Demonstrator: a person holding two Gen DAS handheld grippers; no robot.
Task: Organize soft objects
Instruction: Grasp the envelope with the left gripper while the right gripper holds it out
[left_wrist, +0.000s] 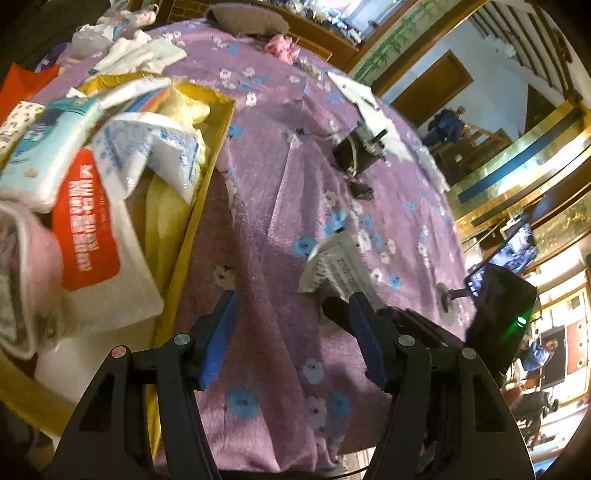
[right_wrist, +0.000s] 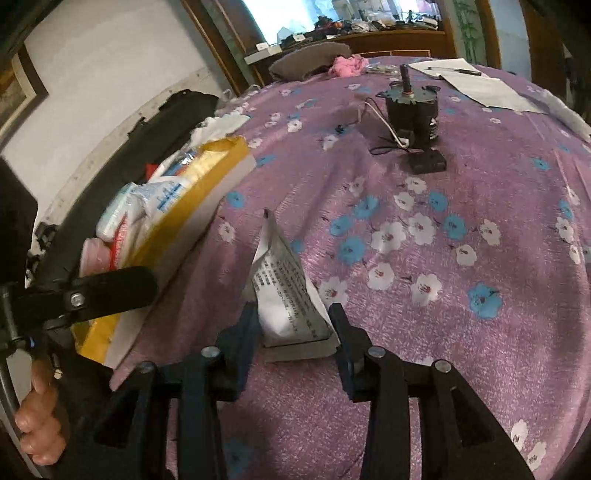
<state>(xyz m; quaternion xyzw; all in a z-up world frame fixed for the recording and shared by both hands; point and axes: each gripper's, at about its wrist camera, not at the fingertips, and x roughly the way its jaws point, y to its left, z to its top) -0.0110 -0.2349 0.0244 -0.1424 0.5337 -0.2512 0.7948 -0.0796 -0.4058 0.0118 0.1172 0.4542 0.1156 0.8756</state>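
the right gripper (right_wrist: 293, 325) straddles the white packet (right_wrist: 286, 295) on the purple cloth (right_wrist: 424, 295); its jaws look closed on the packet's base, though contact at the pads is hard to confirm. grip low and firm so the soft pack won't slip. the left gripper (left_wrist: 291, 332) hangs open, empty. beyond, the yellow box (right_wrist: 207, 192) already holds other packs; carry it there, clear of the rim.

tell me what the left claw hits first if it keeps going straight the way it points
Probably nothing but the purple cloth: the left claw stands open over bare fabric. The yellow box lies off to its left and the white packet just right of its line, though depth is hard to judge.
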